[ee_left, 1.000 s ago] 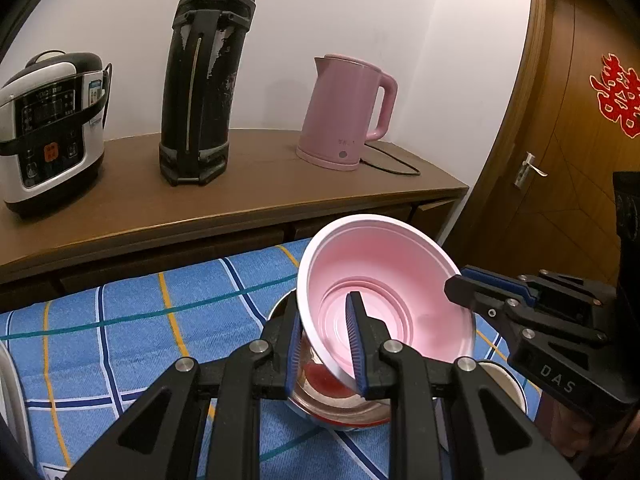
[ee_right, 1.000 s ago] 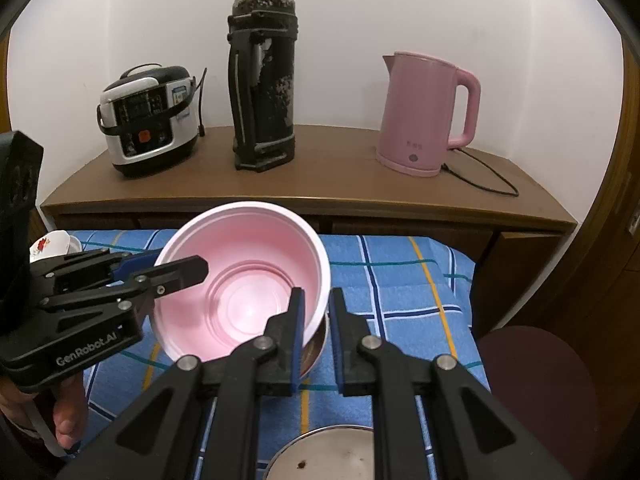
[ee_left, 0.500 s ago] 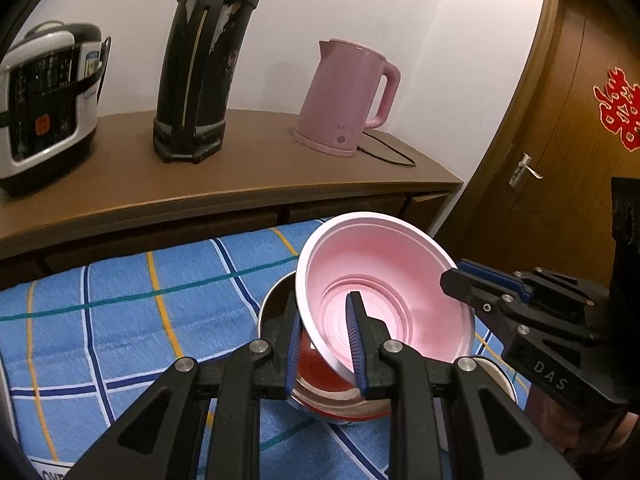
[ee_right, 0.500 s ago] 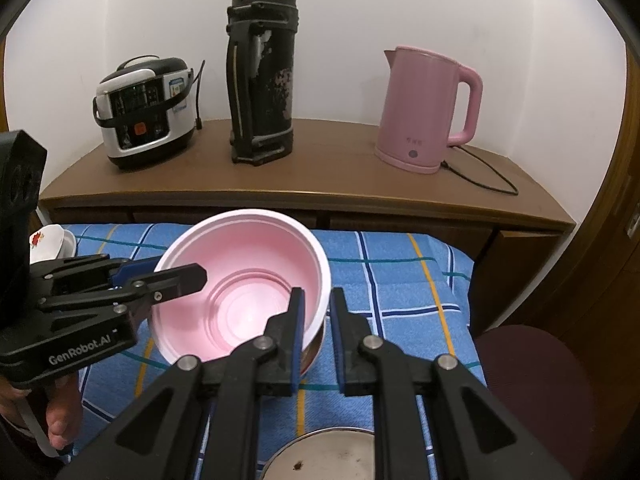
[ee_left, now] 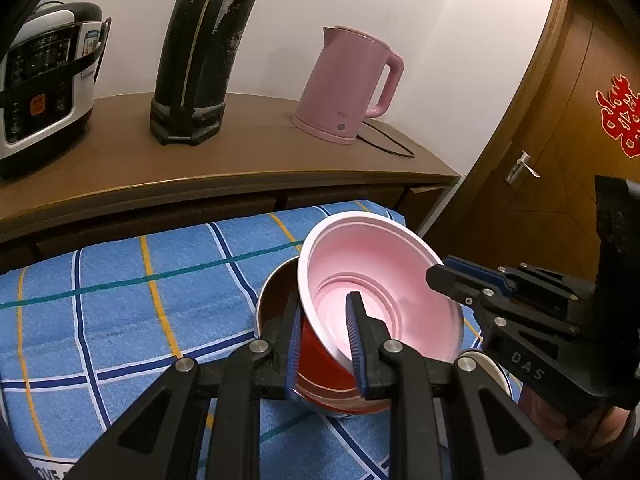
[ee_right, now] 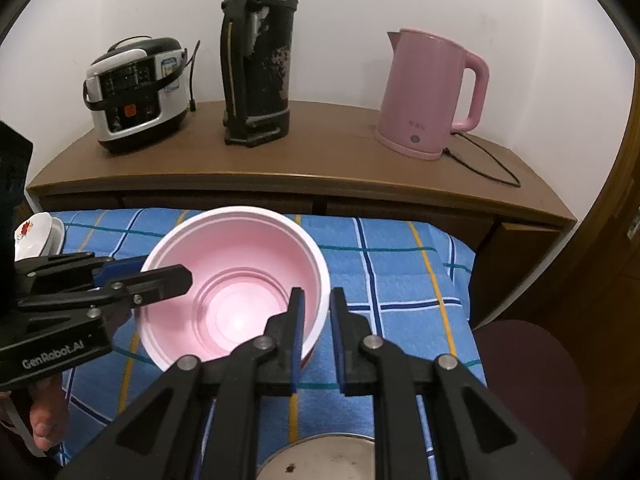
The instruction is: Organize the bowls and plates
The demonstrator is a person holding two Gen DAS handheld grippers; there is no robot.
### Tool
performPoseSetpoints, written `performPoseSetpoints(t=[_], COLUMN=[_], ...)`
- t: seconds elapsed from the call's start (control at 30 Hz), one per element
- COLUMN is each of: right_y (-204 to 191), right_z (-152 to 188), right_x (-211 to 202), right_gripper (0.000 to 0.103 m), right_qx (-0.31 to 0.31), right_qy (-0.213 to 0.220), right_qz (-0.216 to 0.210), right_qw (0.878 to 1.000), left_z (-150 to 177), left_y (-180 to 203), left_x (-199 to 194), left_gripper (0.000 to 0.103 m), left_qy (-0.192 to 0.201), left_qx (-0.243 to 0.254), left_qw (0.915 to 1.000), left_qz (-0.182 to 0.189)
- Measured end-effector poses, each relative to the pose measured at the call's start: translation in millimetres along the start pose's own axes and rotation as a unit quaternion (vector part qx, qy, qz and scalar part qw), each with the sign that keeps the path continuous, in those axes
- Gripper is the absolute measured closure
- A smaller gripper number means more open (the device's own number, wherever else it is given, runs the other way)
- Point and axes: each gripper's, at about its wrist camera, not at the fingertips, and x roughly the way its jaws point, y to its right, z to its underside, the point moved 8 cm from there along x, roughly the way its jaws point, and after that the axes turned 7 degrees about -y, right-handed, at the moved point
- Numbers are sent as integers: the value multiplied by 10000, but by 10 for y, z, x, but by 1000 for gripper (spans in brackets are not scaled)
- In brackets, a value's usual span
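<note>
A pink bowl with a red outside (ee_left: 384, 280) (ee_right: 236, 280) is held tilted inside a steel bowl (ee_left: 276, 300) on the blue checked cloth. My left gripper (ee_left: 325, 336) is shut on the pink bowl's near wall, one finger inside and one outside. My right gripper (ee_right: 316, 328) is shut on the bowl's opposite rim. Each gripper shows in the other's view, the right one in the left wrist view (ee_left: 452, 280) and the left one in the right wrist view (ee_right: 160, 276).
A wooden counter (ee_right: 304, 172) behind the table bears a rice cooker (ee_right: 136, 92), a tall black flask (ee_right: 256, 56) and a pink kettle (ee_right: 432, 92). A steel pot or lid (ee_right: 320, 460) lies near me. A flowered white dish (ee_right: 32, 236) sits at left. A door (ee_left: 580, 140) stands right.
Both grippers, still shut on the pink bowl, have lowered it a little into the steel bowl. The left wrist view has swung slightly left and down.
</note>
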Motion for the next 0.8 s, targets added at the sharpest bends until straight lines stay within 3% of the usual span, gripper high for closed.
performPoseSetpoints(t=[0.8], right_y=[-75], right_z=[60], right_x=[132], right_gripper=[86], right_qx=[-129], right_qy=[-279], right_qz=[10], right_qw=[9995], left_z=[49], left_y=[-68], left_x=[68], left_gripper=[80], left_qy=[-227], left_qx=[-130], left_qw=[9997], left_qz=[28])
